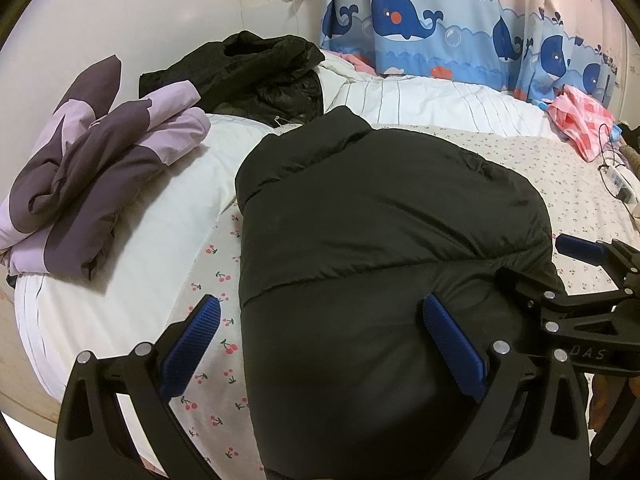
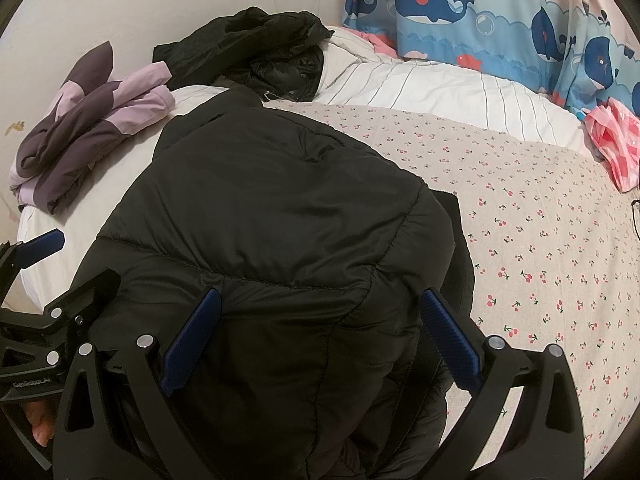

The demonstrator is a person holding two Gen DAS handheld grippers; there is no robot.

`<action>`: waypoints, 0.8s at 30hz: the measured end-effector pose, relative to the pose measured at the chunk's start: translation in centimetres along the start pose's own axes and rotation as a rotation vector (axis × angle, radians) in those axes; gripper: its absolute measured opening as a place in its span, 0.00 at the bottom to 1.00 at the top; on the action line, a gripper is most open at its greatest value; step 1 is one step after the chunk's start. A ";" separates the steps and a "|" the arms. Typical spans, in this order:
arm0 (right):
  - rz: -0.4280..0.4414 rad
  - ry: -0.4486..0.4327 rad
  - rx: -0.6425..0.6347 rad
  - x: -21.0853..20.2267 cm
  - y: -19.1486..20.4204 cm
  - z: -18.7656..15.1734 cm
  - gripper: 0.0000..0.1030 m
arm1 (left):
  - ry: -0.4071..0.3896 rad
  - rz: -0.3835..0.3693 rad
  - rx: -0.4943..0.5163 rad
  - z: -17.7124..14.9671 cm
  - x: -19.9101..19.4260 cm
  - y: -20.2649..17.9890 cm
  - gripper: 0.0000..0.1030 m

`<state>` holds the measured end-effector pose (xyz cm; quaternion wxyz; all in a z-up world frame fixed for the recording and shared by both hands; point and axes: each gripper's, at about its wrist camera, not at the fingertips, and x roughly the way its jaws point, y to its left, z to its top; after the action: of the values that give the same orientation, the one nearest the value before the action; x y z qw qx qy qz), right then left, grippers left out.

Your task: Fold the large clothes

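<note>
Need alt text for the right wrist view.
A black puffer jacket lies on a cherry-print bed sheet, with the open right gripper poised over its near end. A folded purple garment and another black jacket sit beyond it.

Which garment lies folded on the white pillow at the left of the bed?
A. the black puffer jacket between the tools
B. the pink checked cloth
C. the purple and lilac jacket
C: the purple and lilac jacket sits folded on the white pillow, apart from the black puffer jacket.

Black puffer jacket (image 1: 380, 240) lies folded on the cherry-print sheet (image 2: 540, 248).
</note>
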<state>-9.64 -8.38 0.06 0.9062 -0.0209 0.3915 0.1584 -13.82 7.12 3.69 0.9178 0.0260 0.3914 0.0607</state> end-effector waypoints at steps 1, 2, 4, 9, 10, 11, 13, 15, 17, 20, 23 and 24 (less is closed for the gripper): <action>0.000 0.000 0.000 0.0 0.0 0.0 0.93 | 0.001 0.000 0.000 0.0 0.0 0.0 0.95; 0.000 0.000 0.000 0.0 0.0 0.0 0.93 | 0.000 0.000 0.001 0.0 0.0 0.0 0.95; 0.000 0.000 0.000 0.0 0.0 0.0 0.93 | 0.001 0.000 0.001 0.0 0.1 0.0 0.95; 0.000 0.000 0.000 0.0 0.0 0.0 0.93 | 0.002 -0.004 -0.005 0.0 0.0 0.0 0.95; 0.000 0.000 0.000 0.0 0.0 0.0 0.93 | 0.003 -0.005 -0.006 -0.1 -0.1 -0.1 0.95; 0.000 0.000 0.001 0.0 0.1 0.0 0.93 | 0.006 -0.009 -0.011 0.0 0.0 0.0 0.95; 0.000 0.000 0.001 0.0 0.0 0.0 0.93 | 0.016 -0.021 -0.021 -0.1 0.1 0.1 0.95; 0.000 0.000 0.001 0.0 0.1 0.0 0.93 | 0.029 -0.039 -0.039 -0.2 0.3 0.3 0.95; 0.000 0.000 0.001 0.0 0.2 0.0 0.93 | 0.039 -0.054 -0.054 -0.1 0.5 0.5 0.95; 0.000 0.000 0.001 0.0 0.1 0.0 0.93 | 0.043 -0.056 -0.058 -0.3 0.6 0.4 0.95; 0.000 0.000 0.002 0.0 0.1 0.0 0.93 | 0.045 -0.054 -0.058 -0.3 0.6 0.3 0.95; 0.000 0.000 0.002 0.0 0.0 0.0 0.93 | 0.052 -0.055 -0.058 -0.4 0.7 0.4 0.95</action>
<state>-9.62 -8.35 0.04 0.9062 -0.0199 0.3918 0.1579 -13.66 7.59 3.01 0.9089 -0.0132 0.4140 0.0474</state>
